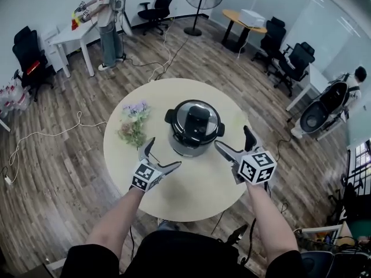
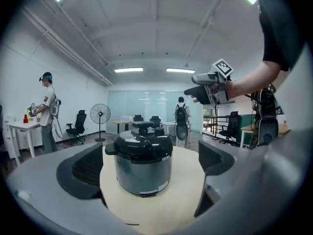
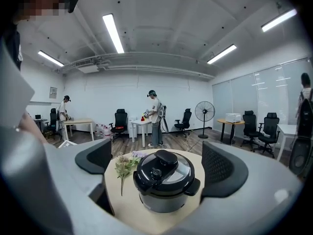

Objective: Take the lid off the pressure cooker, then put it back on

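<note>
A grey pressure cooker stands in the middle of the round table, its black lid seated on top. In the left gripper view the cooker sits ahead, the lid on it. From the right gripper view the cooker and lid show from above. My left gripper is open at the cooker's near left, apart from it. My right gripper is open at its near right, holding nothing. The right gripper also hangs in the air in the left gripper view.
A bunch of dried flowers lies on the table left of the cooker. Office chairs, a standing fan, side tables and floor cables surround the table. A person stands at a white desk far back.
</note>
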Motion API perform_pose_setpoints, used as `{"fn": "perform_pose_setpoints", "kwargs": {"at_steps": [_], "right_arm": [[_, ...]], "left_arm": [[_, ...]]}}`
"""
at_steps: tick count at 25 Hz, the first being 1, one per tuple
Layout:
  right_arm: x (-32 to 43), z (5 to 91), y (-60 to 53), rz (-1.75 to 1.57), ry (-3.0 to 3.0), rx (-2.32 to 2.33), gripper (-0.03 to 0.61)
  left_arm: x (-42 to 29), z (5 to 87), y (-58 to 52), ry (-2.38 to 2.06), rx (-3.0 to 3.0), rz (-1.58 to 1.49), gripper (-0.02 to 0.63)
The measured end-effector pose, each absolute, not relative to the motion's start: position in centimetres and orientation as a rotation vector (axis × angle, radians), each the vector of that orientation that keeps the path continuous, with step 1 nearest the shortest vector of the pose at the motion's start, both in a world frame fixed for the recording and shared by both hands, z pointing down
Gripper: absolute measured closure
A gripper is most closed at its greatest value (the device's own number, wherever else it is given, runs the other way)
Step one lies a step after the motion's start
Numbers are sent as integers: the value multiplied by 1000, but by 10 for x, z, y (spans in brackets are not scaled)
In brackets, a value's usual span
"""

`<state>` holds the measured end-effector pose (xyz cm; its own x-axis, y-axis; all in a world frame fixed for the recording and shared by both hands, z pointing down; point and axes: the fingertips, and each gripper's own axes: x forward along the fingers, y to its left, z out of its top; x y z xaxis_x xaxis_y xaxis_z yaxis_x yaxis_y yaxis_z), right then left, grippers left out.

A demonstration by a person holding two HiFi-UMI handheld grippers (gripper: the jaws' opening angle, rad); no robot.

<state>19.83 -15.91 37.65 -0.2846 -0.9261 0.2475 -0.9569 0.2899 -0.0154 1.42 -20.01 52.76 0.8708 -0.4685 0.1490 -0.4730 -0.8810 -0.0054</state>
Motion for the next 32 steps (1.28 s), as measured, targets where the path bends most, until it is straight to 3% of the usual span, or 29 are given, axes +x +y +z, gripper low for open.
{"fn": "perform_pose_setpoints", "kwargs": {"at_steps": [22,32], "right_arm": [[202,455,-289,256,-2254,1044,23],[181,517,-325,329,-2059,616,78]], "left_arm": [[98,651,-265,-670,2789,533,25],[111,670,-285,-678,2788,558,25]]}}
